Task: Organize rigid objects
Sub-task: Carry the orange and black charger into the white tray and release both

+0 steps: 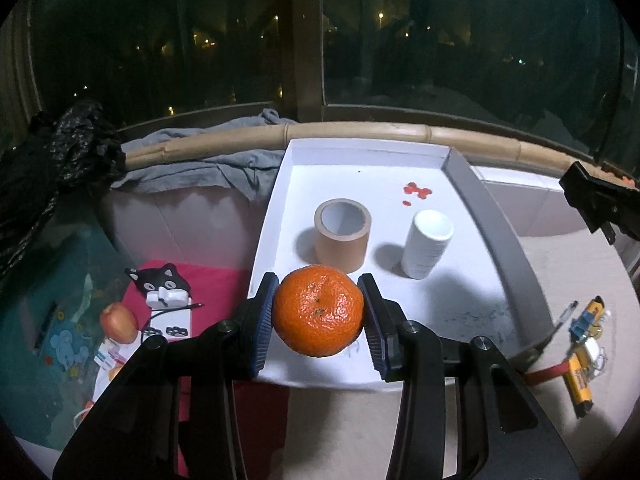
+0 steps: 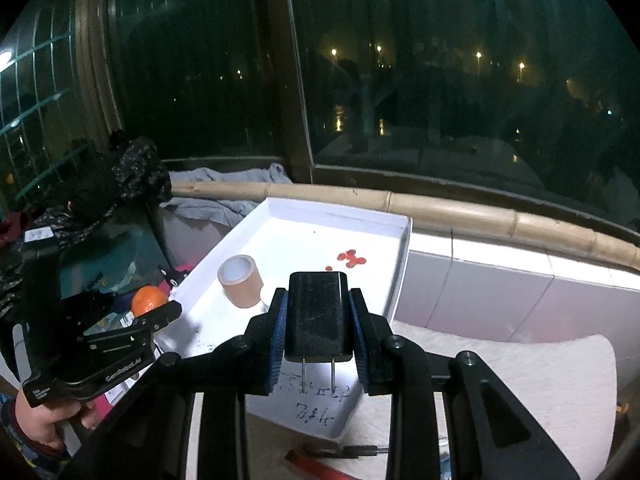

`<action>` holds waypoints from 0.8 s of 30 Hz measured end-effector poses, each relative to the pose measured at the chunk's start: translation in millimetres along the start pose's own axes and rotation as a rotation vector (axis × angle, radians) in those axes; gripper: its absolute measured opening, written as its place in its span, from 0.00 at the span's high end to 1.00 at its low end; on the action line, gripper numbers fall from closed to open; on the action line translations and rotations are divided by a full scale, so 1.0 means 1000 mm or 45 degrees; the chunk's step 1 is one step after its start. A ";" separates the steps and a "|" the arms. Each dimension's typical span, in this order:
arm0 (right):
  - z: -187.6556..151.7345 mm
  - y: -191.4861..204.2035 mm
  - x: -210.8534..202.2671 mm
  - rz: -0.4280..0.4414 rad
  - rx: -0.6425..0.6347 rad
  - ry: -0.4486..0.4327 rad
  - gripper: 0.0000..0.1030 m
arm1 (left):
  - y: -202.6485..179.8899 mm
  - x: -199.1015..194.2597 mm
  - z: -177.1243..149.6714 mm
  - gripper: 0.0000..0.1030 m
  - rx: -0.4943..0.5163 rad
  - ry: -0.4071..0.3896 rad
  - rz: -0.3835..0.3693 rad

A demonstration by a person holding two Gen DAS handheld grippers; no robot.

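Observation:
My left gripper point(image 1: 319, 315) is shut on an orange mandarin point(image 1: 319, 310), held just above the near edge of a shallow white tray point(image 1: 472, 308). In that tray stand a brown tape roll point(image 1: 342, 234) and a white cup stack point(image 1: 426, 243), with red spots point(image 1: 416, 190) behind them. My right gripper point(image 2: 319, 334) is shut on a black plug charger point(image 2: 319, 315), prongs pointing down toward me, over the white tray point(image 2: 288, 240). The right wrist view also shows the tape roll point(image 2: 241, 283), the mandarin point(image 2: 148, 299) and the left gripper's body at the left, held by a hand point(image 2: 38, 420).
A bamboo rail point(image 1: 400, 131) and dark window run behind the tray. Grey cloth point(image 1: 208, 162) lies at the back left. Left of the tray sit a cat-shaped holder point(image 1: 162, 286), an apple point(image 1: 119, 322) and cables on red cloth. Yellow batteries and a pen point(image 1: 580, 344) lie at the right.

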State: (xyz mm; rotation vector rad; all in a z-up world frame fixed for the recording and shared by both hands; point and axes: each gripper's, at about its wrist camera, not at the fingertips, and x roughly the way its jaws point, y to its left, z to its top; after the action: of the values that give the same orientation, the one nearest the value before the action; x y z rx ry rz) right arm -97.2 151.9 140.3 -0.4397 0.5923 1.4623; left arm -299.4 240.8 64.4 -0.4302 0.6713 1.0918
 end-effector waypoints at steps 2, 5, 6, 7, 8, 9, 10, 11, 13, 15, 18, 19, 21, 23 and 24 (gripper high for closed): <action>-0.001 0.000 0.006 -0.005 0.002 0.018 0.72 | 0.000 0.008 0.002 0.61 0.002 0.016 0.003; -0.004 0.001 0.016 -0.010 0.009 0.059 0.72 | -0.001 0.018 0.004 0.61 0.002 0.032 0.012; -0.006 0.001 0.020 -0.005 0.016 0.076 0.72 | -0.001 0.021 0.005 0.61 0.001 0.038 0.013; -0.008 0.000 0.024 -0.003 0.023 0.089 0.72 | -0.001 0.024 0.006 0.61 0.002 0.043 0.014; -0.009 0.000 0.027 0.000 0.029 0.101 0.72 | -0.002 0.027 0.007 0.61 0.005 0.048 0.016; -0.011 0.000 0.032 0.004 0.034 0.116 0.72 | -0.003 0.029 0.008 0.61 0.007 0.051 0.017; -0.011 0.001 0.035 0.007 0.038 0.127 0.72 | -0.004 0.031 0.009 0.61 0.008 0.054 0.017; -0.012 0.001 0.039 0.011 0.043 0.141 0.72 | -0.004 0.034 0.010 0.61 0.009 0.057 0.017; -0.013 0.002 0.048 0.017 0.051 0.163 0.72 | -0.005 0.038 0.014 0.61 0.008 0.063 0.015; -0.015 0.003 0.056 0.017 0.055 0.185 0.72 | -0.007 0.042 0.018 0.61 0.012 0.072 0.017; -0.017 0.005 0.064 0.018 0.056 0.207 0.72 | -0.012 0.048 0.021 0.61 0.021 0.088 0.016; -0.018 0.007 0.067 0.017 0.053 0.212 0.72 | -0.013 0.050 0.021 0.61 0.025 0.092 0.019; -0.019 0.009 0.071 0.017 0.050 0.220 0.72 | -0.015 0.054 0.021 0.61 0.026 0.101 0.021; -0.019 0.011 0.075 0.015 0.047 0.227 0.72 | -0.017 0.059 0.022 0.61 0.023 0.116 0.020; -0.020 0.012 0.076 0.014 0.044 0.230 0.72 | -0.018 0.060 0.022 0.61 0.021 0.120 0.019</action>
State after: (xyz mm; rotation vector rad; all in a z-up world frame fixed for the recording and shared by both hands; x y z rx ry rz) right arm -110.6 200.5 78.8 -0.5461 0.7636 1.4296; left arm -259.2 287.4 39.2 -0.4652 0.7674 1.0843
